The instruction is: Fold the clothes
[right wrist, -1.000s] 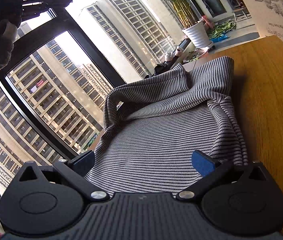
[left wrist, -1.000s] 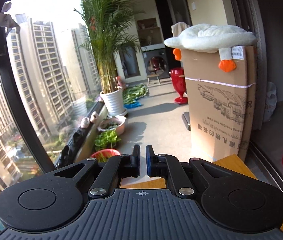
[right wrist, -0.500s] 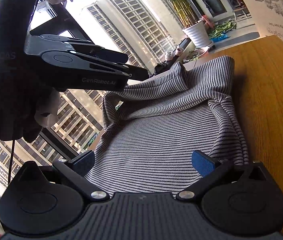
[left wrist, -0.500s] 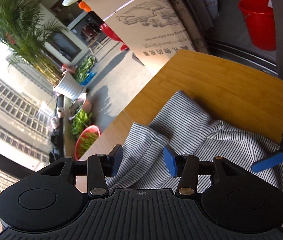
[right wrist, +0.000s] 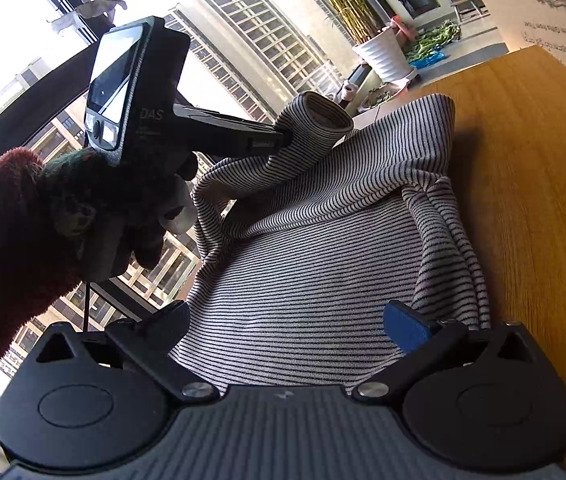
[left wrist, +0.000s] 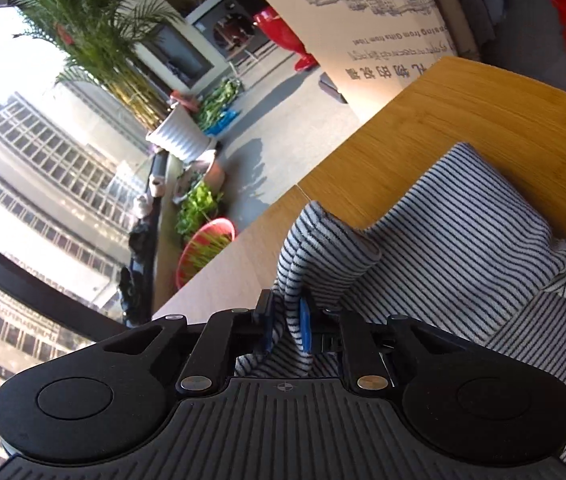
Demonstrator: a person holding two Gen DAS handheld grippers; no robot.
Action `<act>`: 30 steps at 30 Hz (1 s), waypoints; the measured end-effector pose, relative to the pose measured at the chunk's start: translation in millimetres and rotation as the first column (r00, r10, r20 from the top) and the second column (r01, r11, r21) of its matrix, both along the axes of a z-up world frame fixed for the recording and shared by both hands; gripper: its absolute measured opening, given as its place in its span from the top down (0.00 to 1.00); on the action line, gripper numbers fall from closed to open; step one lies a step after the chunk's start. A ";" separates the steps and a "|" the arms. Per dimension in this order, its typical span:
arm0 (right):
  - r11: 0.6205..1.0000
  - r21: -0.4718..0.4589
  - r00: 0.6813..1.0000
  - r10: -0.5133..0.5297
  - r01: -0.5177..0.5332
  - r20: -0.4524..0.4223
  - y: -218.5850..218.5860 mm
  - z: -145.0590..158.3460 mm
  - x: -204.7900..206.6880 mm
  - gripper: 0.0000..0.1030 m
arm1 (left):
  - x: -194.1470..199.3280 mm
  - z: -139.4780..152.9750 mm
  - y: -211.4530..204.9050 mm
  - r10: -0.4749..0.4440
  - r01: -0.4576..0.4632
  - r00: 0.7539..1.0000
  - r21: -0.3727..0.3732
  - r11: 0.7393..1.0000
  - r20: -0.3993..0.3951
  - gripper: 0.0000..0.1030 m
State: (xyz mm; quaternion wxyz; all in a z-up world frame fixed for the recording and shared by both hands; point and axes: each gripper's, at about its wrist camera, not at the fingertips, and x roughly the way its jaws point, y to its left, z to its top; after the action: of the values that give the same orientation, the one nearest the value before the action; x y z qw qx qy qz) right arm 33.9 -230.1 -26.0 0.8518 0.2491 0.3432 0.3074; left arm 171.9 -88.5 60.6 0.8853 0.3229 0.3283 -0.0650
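One striped garment [left wrist: 463, 248] edge in left tongs [left wrist: 286, 322]

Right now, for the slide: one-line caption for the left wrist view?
Left gripper shut on a bunched fold of the striped garment at the wooden table edge.

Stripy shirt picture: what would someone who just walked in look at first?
Probably the striped shirt spread over the wooden table, with one sleeve end pinched in the left tongs, which have just closed on it. Next, the right tongs, open over the shirt's middle. Behind, tall buildings fill the big window, with a potted palm by the glass.
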 end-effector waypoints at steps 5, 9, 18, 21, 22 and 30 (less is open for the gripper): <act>1.000 -0.018 1.000 0.007 -0.007 0.013 1.9 1.5 -3.2 0.00 | -7.6 71.5 19.6 0.041 -0.032 0.999 -0.258 0.966 0.032 0.86; 1.000 -0.016 1.000 0.004 -0.004 0.007 0.5 -0.2 -1.8 0.00 | -16.3 82.6 6.1 0.002 0.006 1.000 -0.303 0.953 0.026 0.86; 1.000 -0.010 1.000 0.003 -0.003 0.001 -0.4 -1.0 -1.8 0.00 | -27.9 75.7 -23.0 -0.090 0.089 0.996 -0.356 0.930 0.015 0.52; 1.000 -0.008 1.000 0.004 -0.004 -0.001 -0.7 -1.2 -2.1 0.00 | -36.4 80.8 -11.3 -0.090 0.095 0.995 -0.400 0.912 0.032 0.46; 1.000 -0.006 1.000 0.004 -0.004 0.000 -0.4 -1.2 -2.7 0.00 | -38.9 79.6 -5.6 -0.090 0.095 0.995 -0.410 0.907 0.030 0.45; 0.999 0.044 0.999 -0.033 0.032 0.023 -10.9 -3.4 -2.1 0.00 | -68.7 1.5 58.7 0.001 -0.010 1.000 -0.413 0.911 -0.023 0.35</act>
State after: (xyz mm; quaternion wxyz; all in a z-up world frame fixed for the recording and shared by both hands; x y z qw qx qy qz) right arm 31.8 -241.0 -29.3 0.8551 0.2694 0.3225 0.3039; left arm 103.2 -29.9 62.1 0.9300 0.1270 0.3179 -0.1339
